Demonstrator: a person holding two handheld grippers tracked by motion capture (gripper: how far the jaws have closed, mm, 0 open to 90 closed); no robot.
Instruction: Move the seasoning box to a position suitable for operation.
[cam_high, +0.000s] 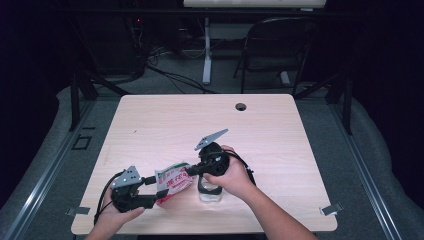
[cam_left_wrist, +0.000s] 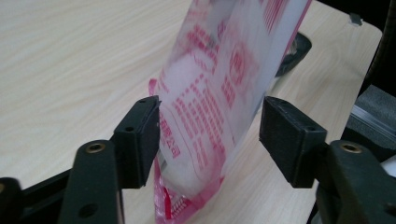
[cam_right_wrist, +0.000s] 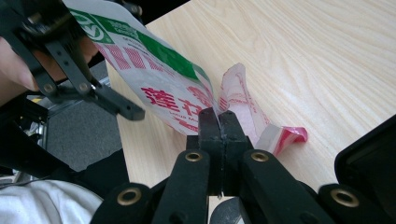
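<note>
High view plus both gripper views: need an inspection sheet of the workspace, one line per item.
Surface: light wooden table, round grommet hole near the far edge.
Job's things: printed plastic pouch, red and green print, held up off the table; clear jar below the right hand.
Clutter: nothing seen.
Grippers: left tongs open, pouch between the pads, one pad clear of it; right tongs shut on the pouch's edge.
Cables: black cable trailing from the right tongs; more cables on the floor beyond the table.
Surroundings: dark room, folding chair behind the table.
</note>
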